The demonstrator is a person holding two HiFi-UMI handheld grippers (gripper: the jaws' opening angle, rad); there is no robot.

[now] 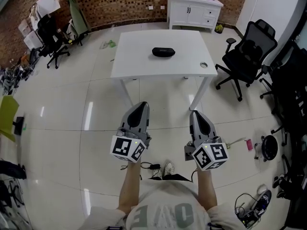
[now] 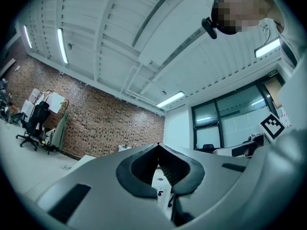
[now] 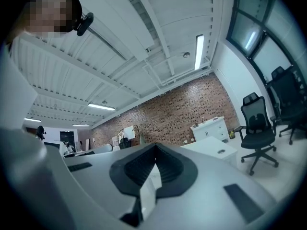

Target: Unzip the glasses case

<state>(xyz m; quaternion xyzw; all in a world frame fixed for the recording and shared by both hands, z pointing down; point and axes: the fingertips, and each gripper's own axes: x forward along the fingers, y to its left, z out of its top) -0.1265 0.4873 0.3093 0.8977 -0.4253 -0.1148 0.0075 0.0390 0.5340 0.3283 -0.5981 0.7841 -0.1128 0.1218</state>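
Status from my end: the glasses case lies flat near the middle of the white surface, long side across my view, nothing touching it; the only other mark on the top is a round cable hole near the right front corner.

The case reads as lid down; the zip is too small in the head view for me to call it drawn or undrawn; neither tool view shows the case.

The left tool and right tool hang side by side over the floor, close to the body; both point toward the surface and are well apart from it. Both are clenched tip to tip with nothing between the pads; each tool's own view shows only the room past the tips.

Step in hand, my judgement: neither tool is on the case. This fits either tools held short of a case that is zipped shut, or tools clear of a case whose zip is run round with the lid lying down; I can't pick between them.

What comes next calls for a closer look at the zip line before I commit to anything. Both tools carry nothing, so either is free; the office chair sits near the surface's right side, so I'd mind that flank.
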